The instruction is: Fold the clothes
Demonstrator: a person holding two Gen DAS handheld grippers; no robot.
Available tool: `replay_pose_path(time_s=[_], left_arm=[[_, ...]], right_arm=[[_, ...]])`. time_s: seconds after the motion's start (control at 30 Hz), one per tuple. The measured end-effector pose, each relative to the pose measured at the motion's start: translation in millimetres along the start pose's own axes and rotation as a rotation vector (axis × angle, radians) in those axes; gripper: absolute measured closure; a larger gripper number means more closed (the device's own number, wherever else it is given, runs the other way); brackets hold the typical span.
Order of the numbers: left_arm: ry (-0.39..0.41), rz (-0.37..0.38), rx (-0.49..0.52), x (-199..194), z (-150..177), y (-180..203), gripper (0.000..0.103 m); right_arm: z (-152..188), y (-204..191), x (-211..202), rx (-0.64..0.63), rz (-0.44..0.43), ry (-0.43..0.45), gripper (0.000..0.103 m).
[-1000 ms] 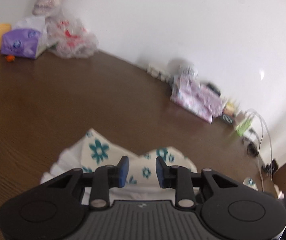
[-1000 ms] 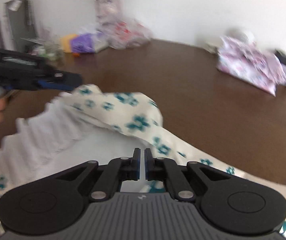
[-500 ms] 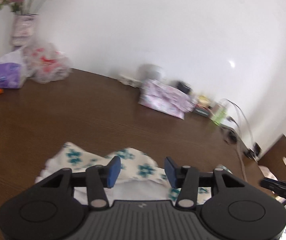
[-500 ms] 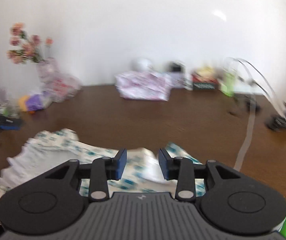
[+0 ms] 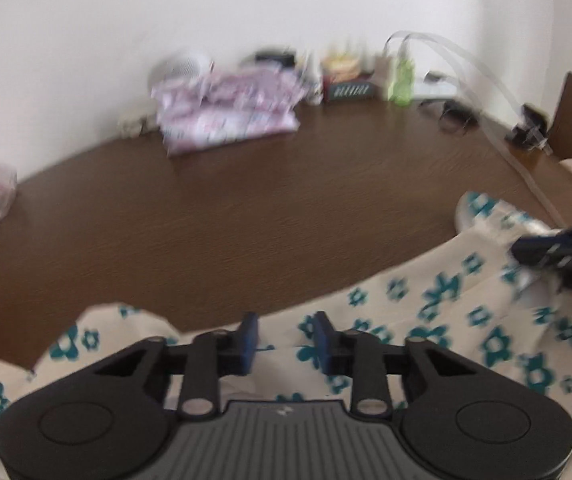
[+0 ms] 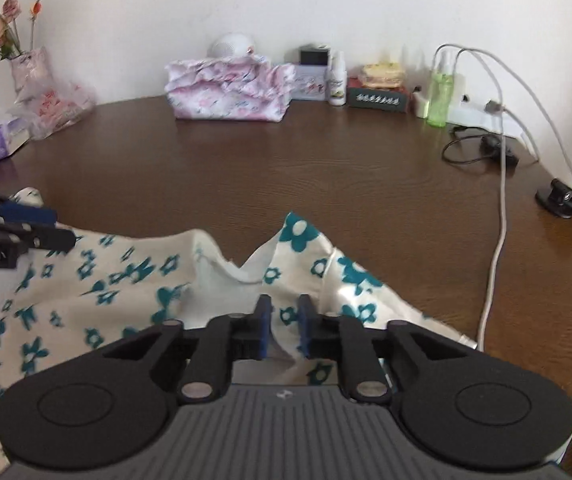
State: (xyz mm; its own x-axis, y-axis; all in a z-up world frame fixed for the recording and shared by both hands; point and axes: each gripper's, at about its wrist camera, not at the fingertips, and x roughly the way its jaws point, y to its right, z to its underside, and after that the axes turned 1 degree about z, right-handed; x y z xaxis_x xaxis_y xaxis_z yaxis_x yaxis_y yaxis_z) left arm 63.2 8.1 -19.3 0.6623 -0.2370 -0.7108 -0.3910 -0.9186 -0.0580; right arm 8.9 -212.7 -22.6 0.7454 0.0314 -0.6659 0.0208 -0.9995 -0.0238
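Grippers (image 5: 282, 338) (image 6: 283, 326) angled down (jaws closing) over cloth (image 6: 126, 276).

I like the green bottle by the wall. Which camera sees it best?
The right wrist view shows the green bottle best: it is sharp there, standing upright by the wall with white cables beside it. The left wrist view also has the green bottle, but blurred into a green smear.
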Motion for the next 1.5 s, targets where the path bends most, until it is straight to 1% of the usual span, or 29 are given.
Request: replay_pose_path(time_s=[0.07,0.13,0.2,0.27,0.3,0.33,0.37,0.4,0.43,0.47,0.5,0.57,0.63,0.7,0.77,0.8,0.87,0.9,0.97,1.03,1.1,1.17,1.27,1.3,1.33,1.37,1.43,1.47,1.5], left_arm=[[0.014,-0.028,-0.043,2.9,1.6,-11.4,0.077],[0.023,-0.097,-0.068,3.2,3.2,-19.0,0.078],[0.051,-0.167,-0.063,3.4,8.3,-22.7,0.079],[0.076,-0.197,-0.042,3.4,12.1,-20.5,0.08],[0.083,-0.208,-0.031,3.5,13.1,-18.4,0.08],[0.085,-0.218,-0.02,3.4,13.9,-16.5,0.081],[0.085,-0.229,-0.013,2.9,13.8,-15.6,0.082],[0.085,-0.24,-0.007,2.5,13.9,-14.8,0.082],[0.085,-0.251,-0.006,2.2,14.3,-14.7,0.083],[0.085,-0.264,-0.006,2.9,14.4,-15.2,0.084],[0.079,-0.286,-0.01,4.5,14.0,-16.9,0.084],[0.069,-0.33,-0.016,7.7,13.4,-20.2,0.103],[0.068,-0.354,-0.034,9.0,13.5,-25.7,0.103],[0.055,-0.33,-0.054,5.9,12.1,-30.7,0.103],[0.053,-0.266,-0.089,-2.5,9.1,-33.9,0.092],[0.061,-0.222,-0.105,-8.3,7.4,-34.1,0.09],[0.079,-0.145,-0.111,-20.9,4.1,-28.4,0.089],[0.073,-0.1,-0.092,-24.3,3.3,-22.4,0.087],[0.059,-0.017,-0.052,-30.3,2.3,-10.3,0.08],[0.019,-0.004,0.018,-26.4,7.7,2.8,0.077],[-0.002,-0.015,0.064,-22.6,14.8,10.5,0.077],[0.013,-0.003,0.038,-23.8,17.8,7.1,0.076],[0.012,0.018,-0.004,-24.7,18.8,2.3,0.076],[0.013,0.021,-0.009,-24.9,19.5,2.0,0.076],[0.013,0.02,-0.007,-24.6,19.5,2.2,0.076],[0.014,0.019,-0.005,-24.2,19.4,2.4,0.076],[0.014,0.018,-0.002,-23.5,19.4,2.7,0.076],[0.013,0.019,-0.004,-23.3,19.0,2.0,0.076],[0.011,0.021,-0.006,-22.8,18.3,1.4,0.076]], right_arm=[[-1.0,10.5,-2.0,0.044,0.012,0.01,0.093],[0.6,11.5,-21.1,0.066,-0.012,0.031,0.09],[7.3,1.9,-47.0,0.043,-0.101,0.046,0.09],[20.5,-14.2,-63.9,-0.004,-0.204,0.024,0.089],[29.4,-24.6,-68.2,-0.048,-0.221,0.01,0.088],[39.9,-31.4,-70.1,-0.088,-0.202,-0.014,0.088],[49.8,-33.7,-69.1,-0.115,-0.157,-0.038,0.088],[59.1,-30.7,-72.2,-0.125,-0.111,-0.023,0.089],[63.8,-24.8,-78.3,-0.108,-0.088,-0.023,0.093],[65.8,-17.8,-83.6,-0.081,-0.089,-0.034,0.098],[67.3,-13.6,-87.9,-0.065,-0.078,-0.039,0.1],[69.9,-8.7,-94.9,-0.051,-0.053,-0.046,0.1],[70.9,-11.3,-102.9,-0.051,-0.023,-0.042,0.1],[70.0,-14.7,-113.2,-0.044,-0.017,-0.019,0.095],[71.3,-20.7,-127.0,-0.054,-0.131,0.036,0.095],[72.3,-23.6,-130.5,-0.055,-0.213,0.046,0.092],[75.5,-37.5,-128.1,-0.078,-0.286,0.045,0.09],[77.2,-44.4,-126.8,-0.09,-0.321,0.044,0.09],[81.6,-57.9,-118.1,-0.121,-0.319,0.014,0.09],[88.1,-63.4,-113.5,-0.144,-0.282,-0.028,0.094],[91.8,-59.9,-116.8,-0.142,-0.271,-0.055,0.094],[92.9,-54.9,-125.5,-0.14,-0.242,-0.068,0.094],[94.9,-36.2,-131.8,-0.041,-0.247,-0.065,0.091],[92.6,-26.9,-127.4,0.033,-0.259,-0.059,0.08],[91.4,-18.8,-122.0,0.104,-0.268,-0.045,0.062],[90.2,-13.6,-115.8,0.161,-0.279,-0.022,0.059],[88.4,-7.4,-101.0,0.256,-0.298,0.001,0.061],[87.6,-4.4,-93.7,0.302,-0.307,0.012,0.068],[89.3,-4.4,-87.2,0.321,-0.304,0.018,0.096]])
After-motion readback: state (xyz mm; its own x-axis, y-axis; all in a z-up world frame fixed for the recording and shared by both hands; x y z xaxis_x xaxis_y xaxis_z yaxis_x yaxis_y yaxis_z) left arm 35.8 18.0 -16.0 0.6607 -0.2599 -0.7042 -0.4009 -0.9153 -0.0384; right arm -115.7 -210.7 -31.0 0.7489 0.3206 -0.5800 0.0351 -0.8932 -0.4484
